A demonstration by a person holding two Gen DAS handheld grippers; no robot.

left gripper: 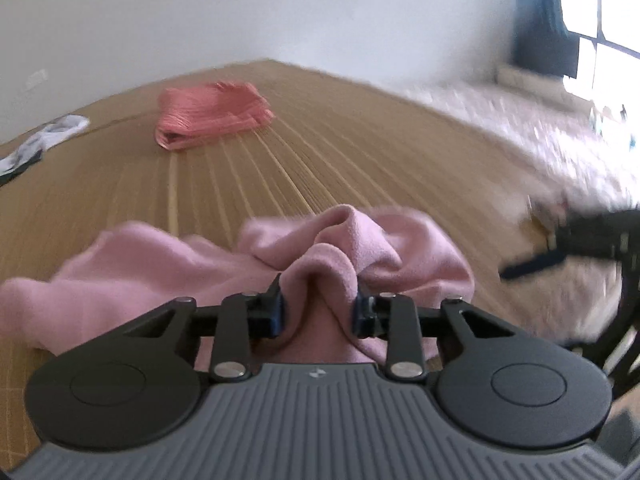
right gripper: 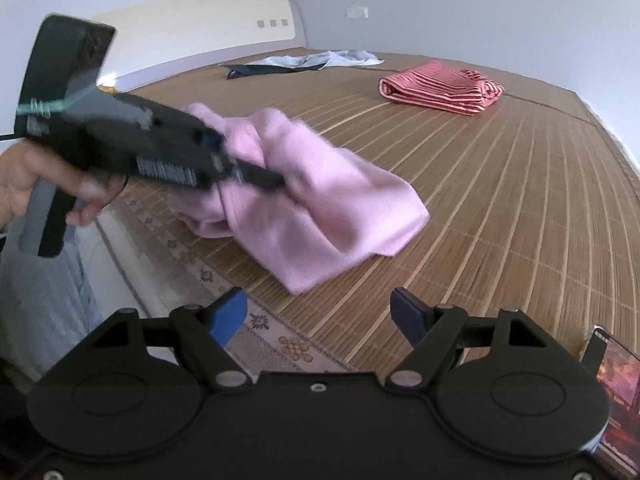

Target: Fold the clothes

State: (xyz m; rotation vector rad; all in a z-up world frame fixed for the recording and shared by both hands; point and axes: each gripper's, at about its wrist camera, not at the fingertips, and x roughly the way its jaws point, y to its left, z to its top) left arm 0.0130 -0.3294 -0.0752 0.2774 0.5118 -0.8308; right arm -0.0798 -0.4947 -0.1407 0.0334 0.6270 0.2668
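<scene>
A pale pink garment (left gripper: 304,248) lies bunched on the bamboo mat (left gripper: 328,152) close to its near edge. My left gripper (left gripper: 320,300) is shut on a raised fold of this pink cloth. From the right wrist view the left gripper (right gripper: 276,178) reaches into the pink garment (right gripper: 320,208), held by a person's hand (right gripper: 24,188). My right gripper (right gripper: 320,308) stands open above the mat's edge, nothing between its blue pads, a short way in front of the garment.
A folded red striped garment (right gripper: 440,86) lies further back on the mat. White and dark clothes (right gripper: 304,62) lie at the far side. A patterned mat border (right gripper: 224,292) runs along the near edge. A phone screen (right gripper: 616,392) shows at lower right.
</scene>
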